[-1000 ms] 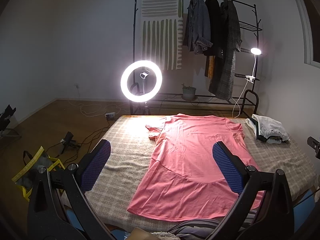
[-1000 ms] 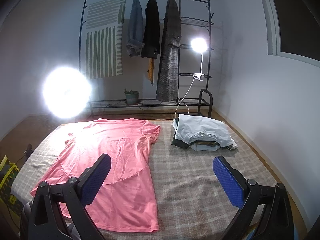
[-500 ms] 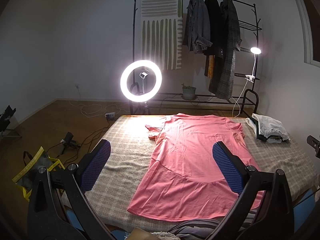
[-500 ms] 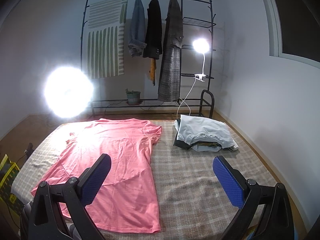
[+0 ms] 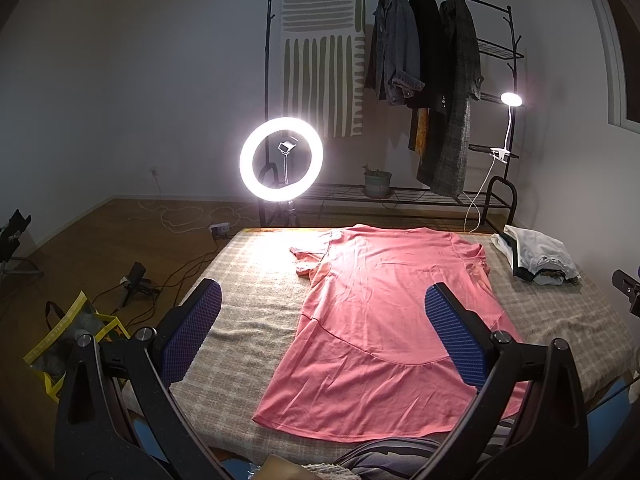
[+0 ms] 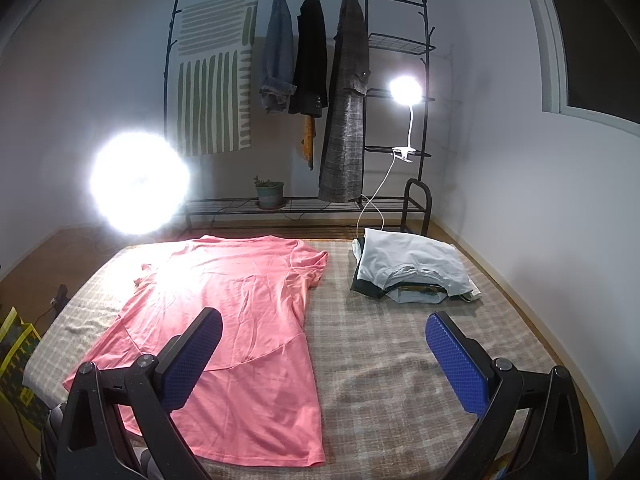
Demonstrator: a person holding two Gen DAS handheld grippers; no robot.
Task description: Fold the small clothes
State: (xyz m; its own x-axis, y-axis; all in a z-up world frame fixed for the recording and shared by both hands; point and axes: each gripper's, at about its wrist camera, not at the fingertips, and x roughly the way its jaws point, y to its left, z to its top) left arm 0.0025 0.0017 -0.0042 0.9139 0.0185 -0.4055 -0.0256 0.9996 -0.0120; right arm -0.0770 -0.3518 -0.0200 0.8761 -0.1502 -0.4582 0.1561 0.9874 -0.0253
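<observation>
A pink T-shirt (image 5: pixel 384 320) lies spread flat on the checked bed cover (image 5: pixel 248 320), hem toward me and neckline at the far edge; its left sleeve is crumpled. In the right wrist view the same pink T-shirt (image 6: pixel 240 312) fills the left half of the bed. My left gripper (image 5: pixel 324 336) hovers open above the near part of the shirt, holding nothing. My right gripper (image 6: pixel 324 356) hangs open over the shirt's right edge and the bare cover, also holding nothing. A pile of folded clothes (image 6: pixel 412 272) sits at the far right of the bed.
A lit ring light (image 5: pixel 281 159) stands at the bed's far left corner. Behind the bed is a black clothes rack (image 6: pixel 304 92) with hanging coats and a clip lamp (image 6: pixel 405 90). A yellow-trimmed bag (image 5: pixel 68 340) and cables lie on the floor left. A wall runs along the right.
Both grippers have stayed open. The right wrist view has drifted slightly to the left, so the shirt and folded pile sit a little further right in it. The shirt lies as before.
</observation>
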